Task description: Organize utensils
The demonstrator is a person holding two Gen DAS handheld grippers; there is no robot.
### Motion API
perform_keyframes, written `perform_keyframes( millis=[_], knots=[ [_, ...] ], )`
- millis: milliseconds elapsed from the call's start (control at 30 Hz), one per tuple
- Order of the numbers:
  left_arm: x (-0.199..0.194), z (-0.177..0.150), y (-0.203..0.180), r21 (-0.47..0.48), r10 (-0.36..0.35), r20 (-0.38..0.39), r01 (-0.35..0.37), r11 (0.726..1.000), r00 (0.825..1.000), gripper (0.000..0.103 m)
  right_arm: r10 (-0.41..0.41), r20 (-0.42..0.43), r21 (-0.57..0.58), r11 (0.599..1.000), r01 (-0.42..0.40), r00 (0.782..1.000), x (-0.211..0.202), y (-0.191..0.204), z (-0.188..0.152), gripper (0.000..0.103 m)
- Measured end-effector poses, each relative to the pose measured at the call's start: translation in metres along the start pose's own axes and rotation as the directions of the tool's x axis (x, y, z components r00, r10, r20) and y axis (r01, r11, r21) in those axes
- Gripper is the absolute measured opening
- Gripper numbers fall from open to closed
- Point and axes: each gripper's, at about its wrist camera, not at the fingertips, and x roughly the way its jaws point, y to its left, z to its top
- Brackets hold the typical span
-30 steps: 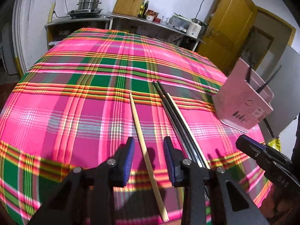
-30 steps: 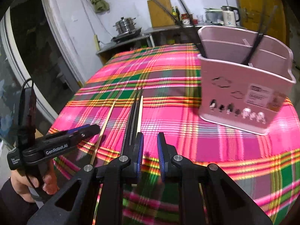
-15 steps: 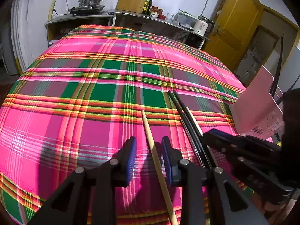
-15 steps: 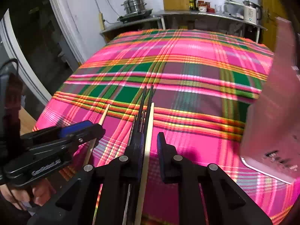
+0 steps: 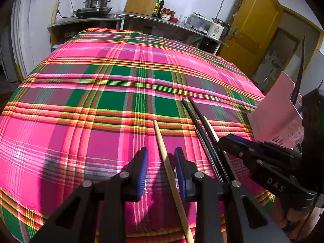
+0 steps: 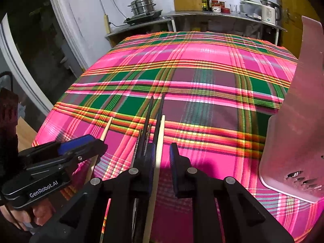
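Several chopsticks lie on the pink plaid tablecloth. A lone pale wooden chopstick runs between the open jaws of my left gripper; it also shows in the right wrist view. A bundle of black chopsticks with a second pale chopstick lies to its right. My right gripper is open, with that pale chopstick between its jaws and the black ones by its left finger. A pink utensil holder stands at the right, black utensils in it.
The table's near edge lies just under both grippers. A counter with a steamer pot, bottles and a kettle stands beyond the table's far edge. A yellow door is at the back right.
Both grippers have moved forward and down over the chopsticks. The right gripper has swung left from the holder, and a pale chopstick now lies between its jaws.
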Motion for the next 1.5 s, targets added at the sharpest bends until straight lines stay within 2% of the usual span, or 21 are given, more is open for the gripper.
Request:
perform_keyframes(
  millis=[267, 367, 467, 567, 933, 1500],
  knots=[
    [0.001, 0.004, -0.002, 0.019, 0.021, 0.001, -0.021, 1.0, 1.0, 0.029, -0.037, -0.004, -0.043, 0.998, 0.036, 0.999, 0.004, 0.007, 0.003, 0.015],
    [0.001, 0.006, -0.003, 0.02, 0.023, -0.005, -0.023, 1.0, 1.0, 0.029, -0.053, -0.008, -0.014, 0.999, 0.053, 0.999, 0.003, -0.004, 0.002, 0.015],
    [0.001, 0.007, -0.001, 0.013, 0.03, -0.007, -0.03, 0.999, 1.0, 0.022, -0.059, -0.014, 0.008, 0.998, 0.059, 0.998, 0.0, -0.014, 0.0, 0.011],
    [0.002, 0.008, 0.0, -0.001, 0.027, -0.009, -0.027, 1.0, 1.0, 0.022, -0.07, -0.016, 0.007, 0.997, 0.071, 0.997, -0.001, -0.012, 0.001, 0.011],
    [0.007, 0.013, 0.0, 0.009, 0.024, -0.014, -0.024, 1.0, 1.0, 0.022, -0.023, -0.019, -0.02, 1.0, 0.023, 1.0, 0.016, 0.004, 0.02, 0.011],
    [0.019, 0.028, -0.003, 0.025, 0.019, -0.04, -0.018, 1.0, 0.999, 0.02, -0.043, -0.062, -0.065, 0.997, 0.039, 0.997, 0.032, 0.007, 0.037, 0.009]
  ],
)
